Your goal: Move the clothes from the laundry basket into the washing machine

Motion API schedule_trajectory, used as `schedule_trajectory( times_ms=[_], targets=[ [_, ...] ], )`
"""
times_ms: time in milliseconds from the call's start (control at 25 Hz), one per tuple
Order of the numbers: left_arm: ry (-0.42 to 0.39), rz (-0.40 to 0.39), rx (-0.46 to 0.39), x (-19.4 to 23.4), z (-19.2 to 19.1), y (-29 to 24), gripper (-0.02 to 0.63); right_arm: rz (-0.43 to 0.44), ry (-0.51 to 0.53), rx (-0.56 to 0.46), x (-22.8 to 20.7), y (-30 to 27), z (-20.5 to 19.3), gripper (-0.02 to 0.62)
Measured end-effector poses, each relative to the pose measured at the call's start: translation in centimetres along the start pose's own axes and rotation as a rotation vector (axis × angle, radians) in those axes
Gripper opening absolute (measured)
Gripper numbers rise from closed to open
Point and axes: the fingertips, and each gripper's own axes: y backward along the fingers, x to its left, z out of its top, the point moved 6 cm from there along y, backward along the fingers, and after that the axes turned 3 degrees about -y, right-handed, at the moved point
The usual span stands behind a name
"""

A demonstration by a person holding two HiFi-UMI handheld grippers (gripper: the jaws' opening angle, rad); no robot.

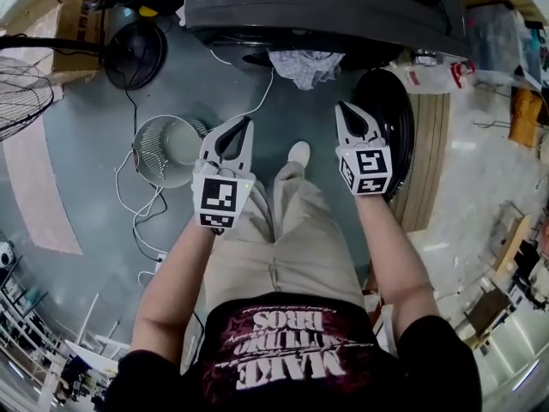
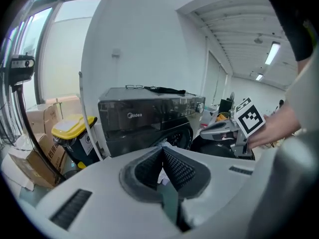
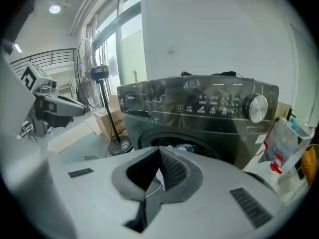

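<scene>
The dark washing machine [image 1: 326, 7] stands ahead with its round door [image 1: 390, 123] swung open to the right. A pale patterned garment [image 1: 304, 65] hangs out of the drum mouth. The round wire laundry basket [image 1: 163, 148] sits on the floor at the left and looks empty. My left gripper [image 1: 246, 124] is held up over my left leg, shut with nothing in it. My right gripper [image 1: 341, 107] is beside the open door, also shut and empty. The right gripper view shows clothes [image 3: 180, 147] inside the drum of the machine [image 3: 199, 108].
A floor fan's base [image 1: 135, 54] and a fan head [image 1: 21, 93] stand at the left with cardboard boxes. A yellow-lidded bin [image 2: 75, 128] is left of the machine. White cables [image 1: 137, 204] trail by the basket. A wooden board [image 1: 431, 153] lies right of the door.
</scene>
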Motion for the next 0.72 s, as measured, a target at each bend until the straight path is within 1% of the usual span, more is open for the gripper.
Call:
schedule_trajectory(
  times_ms=[440, 720],
  targets=[
    [-0.069, -0.032, -0.084, -0.5, 8.2, 4.8, 0.006, 0.032, 0.064, -0.073, 2.6, 6.6, 8.1, 0.003],
    [-0.081, -0.035, -0.111, -0.9, 10.8, 7.7, 0.005, 0.04, 0.077, -0.09, 4.1, 10.1, 11.1, 0.003]
  ],
)
